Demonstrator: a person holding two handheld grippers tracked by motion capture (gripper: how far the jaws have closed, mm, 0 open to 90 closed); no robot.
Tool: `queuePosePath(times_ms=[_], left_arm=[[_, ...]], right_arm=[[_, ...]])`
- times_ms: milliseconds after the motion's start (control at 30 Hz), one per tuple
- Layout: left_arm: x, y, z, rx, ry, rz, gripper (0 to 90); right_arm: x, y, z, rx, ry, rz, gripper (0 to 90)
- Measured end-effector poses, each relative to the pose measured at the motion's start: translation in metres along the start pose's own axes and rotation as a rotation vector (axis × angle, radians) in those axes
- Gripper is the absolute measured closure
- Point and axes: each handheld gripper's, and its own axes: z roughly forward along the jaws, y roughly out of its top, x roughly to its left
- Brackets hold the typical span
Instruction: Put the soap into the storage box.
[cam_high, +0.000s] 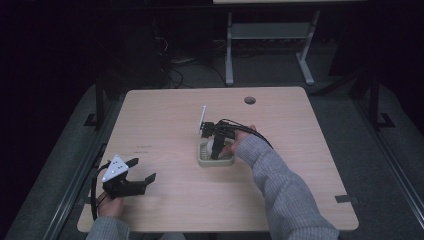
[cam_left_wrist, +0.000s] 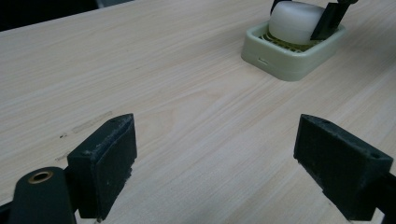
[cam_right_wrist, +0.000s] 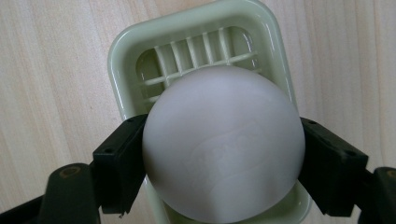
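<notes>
Gripping a white soap bar (cam_right_wrist: 222, 147), the right tongs (cam_right_wrist: 222, 158) have both jaws pressed against its sides, right over a pale green soap dish (cam_right_wrist: 128, 51) with a slatted floor. Dish sits mid tabletop (cam_high: 165, 115); whether the soap touches the slats, cannot tell. Left tongs (cam_high: 141, 170) wide open, holding nothing, low over the near-left tabletop, well apart from the dish.
</notes>
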Motion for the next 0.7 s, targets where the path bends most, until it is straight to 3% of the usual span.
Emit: queuePosePath(times_ms=[133,700], left_arm=[[0.0,0.0,0.0,0.0,0.0,0.001,12.8],[0.0,0.0,0.0,0.002,-0.002,0.003,12.8]], right_arm=[[0.0,0.0,-0.003,-0.015,0.022,0.005,22.6],[0.003,0.0,-0.013,-0.029,0.013,0.01,21.0]])
